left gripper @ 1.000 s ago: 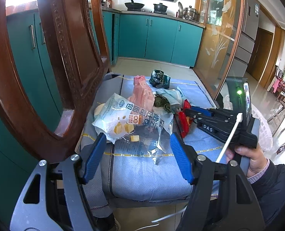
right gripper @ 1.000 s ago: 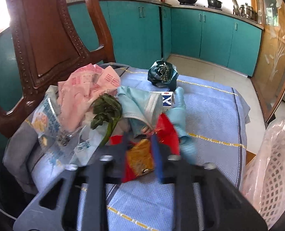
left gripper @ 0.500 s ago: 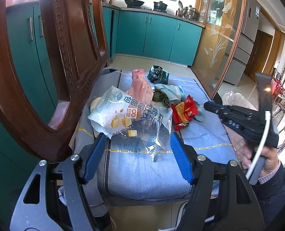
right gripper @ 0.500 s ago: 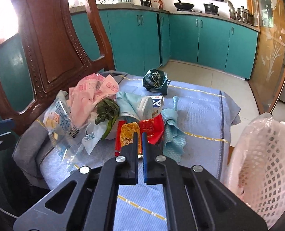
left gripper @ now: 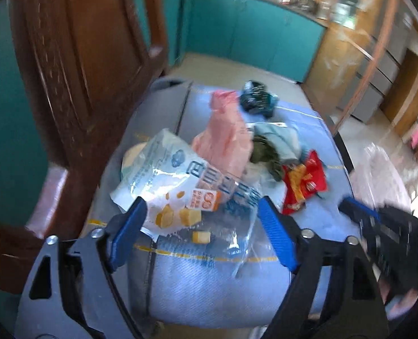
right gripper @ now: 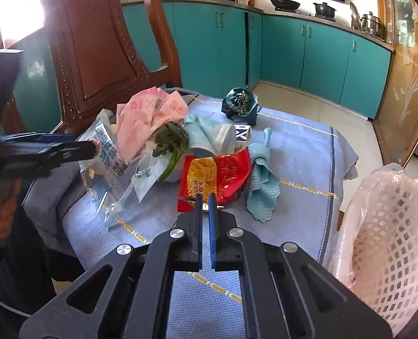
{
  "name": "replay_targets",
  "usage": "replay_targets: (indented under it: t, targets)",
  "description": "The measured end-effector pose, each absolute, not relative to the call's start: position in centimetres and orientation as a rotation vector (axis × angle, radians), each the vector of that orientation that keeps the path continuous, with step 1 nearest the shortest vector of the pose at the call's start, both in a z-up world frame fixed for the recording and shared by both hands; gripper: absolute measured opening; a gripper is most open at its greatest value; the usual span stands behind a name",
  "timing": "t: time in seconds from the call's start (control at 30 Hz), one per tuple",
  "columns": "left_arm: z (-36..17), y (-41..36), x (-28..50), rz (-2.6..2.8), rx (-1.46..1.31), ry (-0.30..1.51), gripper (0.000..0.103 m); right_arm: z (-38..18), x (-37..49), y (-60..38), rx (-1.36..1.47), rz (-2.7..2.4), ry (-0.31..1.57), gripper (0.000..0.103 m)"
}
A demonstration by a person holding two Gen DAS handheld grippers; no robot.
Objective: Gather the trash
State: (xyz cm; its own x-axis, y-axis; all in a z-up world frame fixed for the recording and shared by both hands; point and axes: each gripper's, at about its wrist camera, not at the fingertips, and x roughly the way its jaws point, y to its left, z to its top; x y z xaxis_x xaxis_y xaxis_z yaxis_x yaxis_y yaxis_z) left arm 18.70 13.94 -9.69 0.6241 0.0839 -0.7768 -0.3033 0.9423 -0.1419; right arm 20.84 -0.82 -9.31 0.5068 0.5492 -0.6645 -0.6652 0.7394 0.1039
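Trash count on the blue cloth (right gripper: 302,152): one clear snack bag with white and blue print (left gripper: 180,192), one crumpled pink wrapper (right gripper: 149,113), one red and yellow snack packet (right gripper: 217,175), one dark green foil ball (right gripper: 240,103), one wilted leafy green (right gripper: 170,141), one pale blue face mask (right gripper: 211,137), one small blue and white carton (right gripper: 241,135), one light blue rag (right gripper: 262,180); so eight bits, mostly heaped together mid-cloth, the foil ball sitting apart at the far side; the clear bag is at the left end of the heap, with orange cube pictures on it and a see-through near half; the red packet is flat and shiny, lying at the near right of the heap.

Two grippers; left gripper (left gripper: 201,231) has just been spreading and is wide apart, blue pads either side of the clear bag's near edge but not pressing it; that view is blurry; right gripper (right gripper: 206,204) has its pads pressed together right at the near edge of the red packet; can't tell if it's actually nipping the foil.

Around it: one carved wooden chair back (right gripper: 96,42) looming at the far left, teal cabinets (right gripper: 321,53) behind, one white lattice basket with a bag liner (right gripper: 389,226) at the near right off the cloth's edge.
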Motion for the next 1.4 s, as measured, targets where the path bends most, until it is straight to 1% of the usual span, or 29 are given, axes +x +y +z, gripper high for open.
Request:
replay_targets:
  t: [0.07, 0.13, 0.17, 0.27, 0.3, 0.33, 0.37, 0.43, 0.47, 0.5, 0.53, 0.57, 0.63, 0.67, 0.7, 0.73, 0.77, 0.83, 1.03, 1.1, 1.4]
  targets:
    - [-9.9, 14.0, 19.3, 0.23, -0.307, 0.876, 0.087, -9.6, 20.8, -0.6, -0.19, 0.733, 0.742, 0.004]
    - [-10.1, 13.6, 20.0, 0.257, -0.283, 0.882, 0.091, -9.8, 20.7, -0.5, -0.202, 0.729, 0.747, 0.004]
    - [-10.3, 13.4, 20.3, 0.265, -0.269, 0.888, 0.092, -9.9, 20.7, -0.5, -0.206, 0.727, 0.75, 0.004]
    - [-10.8, 12.8, 21.1, 0.277, -0.246, 0.911, 0.092, -10.0, 20.8, -0.5, -0.206, 0.723, 0.753, 0.004]
    - [-11.0, 12.7, 21.2, 0.276, -0.251, 0.914, 0.089, -10.0, 20.8, -0.5, -0.205, 0.723, 0.754, 0.005]
    - [-11.2, 12.7, 21.1, 0.277, -0.259, 0.918, 0.081, -10.0, 20.9, -0.5, -0.203, 0.721, 0.755, 0.005]
    - [-11.3, 12.6, 20.9, 0.273, -0.267, 0.926, 0.076, -10.0, 20.9, -0.6, -0.202, 0.721, 0.756, 0.005]
    - [-11.5, 12.6, 20.4, 0.261, -0.279, 0.931, 0.06, -10.1, 21.0, -0.5, -0.204, 0.717, 0.758, 0.005]
    - [-11.6, 12.5, 20.0, 0.253, -0.278, 0.93, 0.055, -10.1, 21.0, -0.5, -0.206, 0.714, 0.757, 0.005]
    - [-11.6, 12.3, 19.7, 0.247, -0.276, 0.93, 0.045, -10.1, 21.0, -0.5, -0.208, 0.713, 0.758, 0.006]
    - [-11.6, 12.2, 19.3, 0.239, -0.277, 0.927, 0.038, -10.2, 21.0, -0.4, -0.207, 0.712, 0.759, 0.006]
    - [-11.5, 12.1, 19.0, 0.231, -0.275, 0.922, 0.035, -10.2, 21.1, -0.4, -0.207, 0.71, 0.76, 0.009]
    - [-11.3, 11.8, 18.4, 0.221, -0.256, 0.909, 0.023, -10.2, 21.2, -0.4, -0.2, 0.701, 0.76, 0.024]
    - [-11.1, 11.7, 18.0, 0.216, -0.25, 0.902, 0.02, -10.1, 21.2, -0.5, -0.192, 0.695, 0.758, 0.039]
    - [-10.9, 11.6, 17.6, 0.21, -0.242, 0.892, 0.013, -10.0, 21.2, -0.6, -0.184, 0.692, 0.754, 0.052]
    - [-10.8, 11.6, 17.3, 0.207, -0.235, 0.884, 0.011, -9.9, 21.3, -0.7, -0.172, 0.689, 0.749, 0.055]
    - [-10.6, 11.5, 16.9, 0.208, -0.227, 0.872, 0.01, -9.8, 21.3, -0.8, -0.163, 0.69, 0.747, 0.058]
    - [-10.0, 11.5, 16.0, 0.207, -0.211, 0.843, 0.008, -9.7, 21.3, -1.0, -0.155, 0.688, 0.744, 0.06]
    - [-7.8, 11.9, 13.4, 0.204, -0.196, 0.76, 0.006, -9.8, 21.3, -0.9, -0.157, 0.673, 0.74, 0.066]
    - [-6.9, 11.8, 12.8, 0.202, -0.187, 0.726, 0.006, -9.8, 21.3, -0.9, -0.16, 0.667, 0.735, 0.071]
    - [-4.1, 11.1, 10.8, 0.189, -0.129, 0.593, 0.006, -9.8, 21.4, -1.0, -0.152, 0.658, 0.733, 0.074]
